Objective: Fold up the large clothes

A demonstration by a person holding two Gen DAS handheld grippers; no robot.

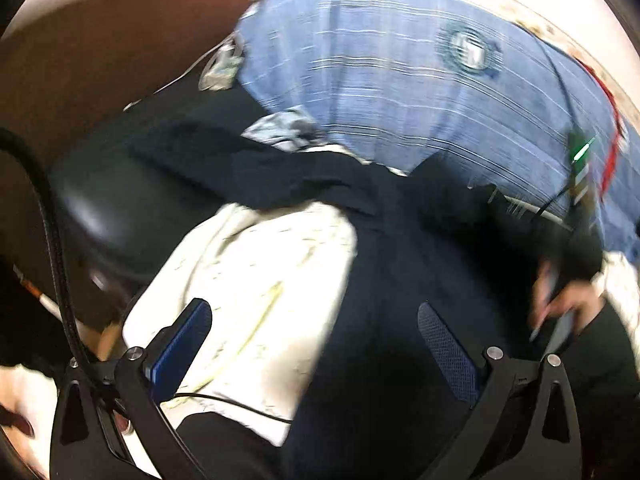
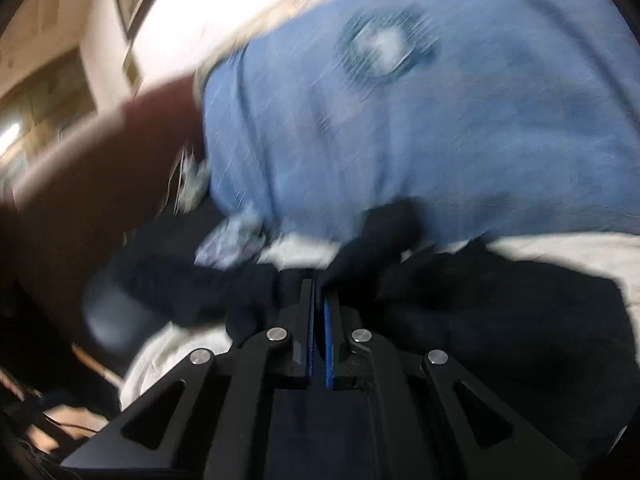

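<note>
Most of both views was taken up by a bed, its blue striped cover (image 1: 400,80) with a round pale emblem (image 1: 470,50) spreading across the far side, and a cream sheet (image 1: 256,280) showing nearer the cameras. A brown headboard or wall panel (image 1: 100,60) rose at the left. Across the cream sheet lay the dark navy garment (image 1: 400,260), large and rumpled, running from the left wrist view's middle down to its lower edge and reaching up toward the blue cover. Both pictures were smeared by motion, so finer folds could not be made out.

A dark rounded object (image 1: 100,208) with a sheen sat at the left beside the bed; what it was could not be told. A small crumpled pale-patterned cloth (image 1: 284,128) lay where the garment met the blue cover.

The right gripper (image 2: 320,292) had its jaws pressed together on a bunched ridge of the navy garment, the fabric rising just ahead of the blue pads. The left gripper (image 1: 316,344) stood with its jaws wide apart, one finger over the cream sheet and the other over the navy cloth, nothing pinched between them. At the right edge of the left wrist view, the person's right hand (image 1: 568,300) showed around the handle of the other tool.
</note>
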